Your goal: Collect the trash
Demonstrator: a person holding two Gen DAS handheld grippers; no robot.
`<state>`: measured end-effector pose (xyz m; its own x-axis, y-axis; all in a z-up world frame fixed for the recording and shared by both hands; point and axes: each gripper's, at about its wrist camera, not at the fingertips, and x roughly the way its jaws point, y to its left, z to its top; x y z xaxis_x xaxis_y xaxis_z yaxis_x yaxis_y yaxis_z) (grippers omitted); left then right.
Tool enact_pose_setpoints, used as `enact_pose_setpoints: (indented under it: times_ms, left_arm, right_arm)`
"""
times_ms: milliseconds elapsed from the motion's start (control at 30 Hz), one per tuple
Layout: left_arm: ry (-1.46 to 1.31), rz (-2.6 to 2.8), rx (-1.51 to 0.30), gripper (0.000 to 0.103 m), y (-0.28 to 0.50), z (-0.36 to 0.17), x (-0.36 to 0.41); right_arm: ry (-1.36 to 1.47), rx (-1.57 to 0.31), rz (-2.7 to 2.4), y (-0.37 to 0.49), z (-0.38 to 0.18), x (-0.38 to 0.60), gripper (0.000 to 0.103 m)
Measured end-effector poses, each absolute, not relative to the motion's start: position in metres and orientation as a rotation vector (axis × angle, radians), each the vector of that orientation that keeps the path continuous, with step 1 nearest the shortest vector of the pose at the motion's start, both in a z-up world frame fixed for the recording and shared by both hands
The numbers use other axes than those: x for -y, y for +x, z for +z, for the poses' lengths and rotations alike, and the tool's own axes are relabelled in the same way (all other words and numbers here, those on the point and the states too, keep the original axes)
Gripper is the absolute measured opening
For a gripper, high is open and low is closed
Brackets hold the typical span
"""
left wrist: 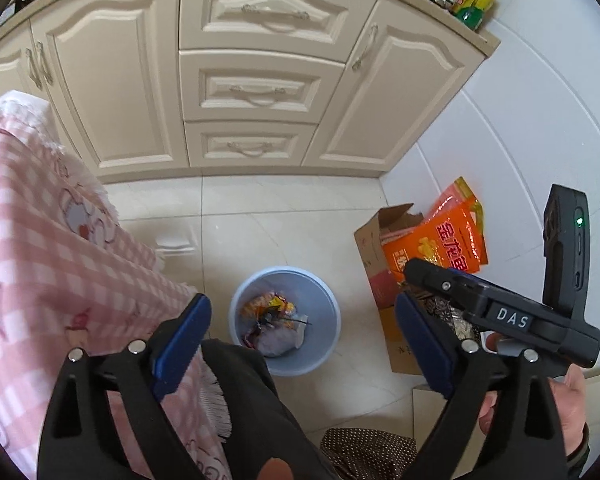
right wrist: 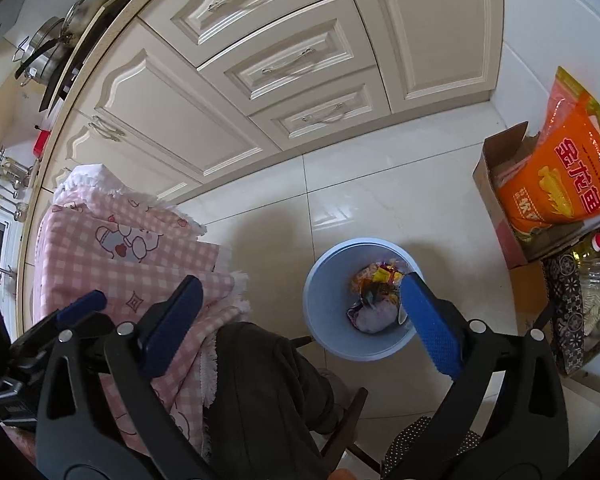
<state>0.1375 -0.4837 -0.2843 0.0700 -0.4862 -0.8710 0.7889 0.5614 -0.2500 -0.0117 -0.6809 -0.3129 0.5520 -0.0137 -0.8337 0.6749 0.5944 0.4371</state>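
Note:
A light blue waste bin [left wrist: 240, 300] stands on the white tile floor, seen from above in both wrist views. Inside it lie crumpled trash [left wrist: 276, 320]: colourful wrappers and a pale wad. My left gripper [left wrist: 303, 300] hovers over the bin, open, with nothing between its blue pads [left wrist: 182, 344]. The right gripper's black body [left wrist: 512, 318] shows at the right of that view, held by a hand. In the right wrist view the bin [right wrist: 312, 292] and the trash [right wrist: 376, 304] lie below my right gripper [right wrist: 300, 280], which is also open and empty.
Cream kitchen cabinets [left wrist: 260, 92] run along the back. A pink checked cloth [left wrist: 40, 260] hangs at the left. A cardboard box [left wrist: 370, 248] with an orange bag [left wrist: 448, 244] stands right of the bin. A person's dark trouser leg [right wrist: 260, 380] is at the bottom.

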Motion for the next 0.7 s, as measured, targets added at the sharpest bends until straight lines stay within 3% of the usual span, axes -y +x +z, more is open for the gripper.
enact_pose_setpoints:
  times_ms: [267, 700]
  left_arm:
    - [0.304, -0.972, -1.065, 0.094, 0.132, -0.253, 0.466]
    - [0.26, -0.883, -0.8, 0.096, 0.126, -0.157, 0.385]
  right_arm:
    - [0.803, -0.883, -0.454, -0.005, -0.286, 0.666, 0.097]
    - [0.652, -0.768, -0.349, 0.029, -0.186, 0.605, 0.097]
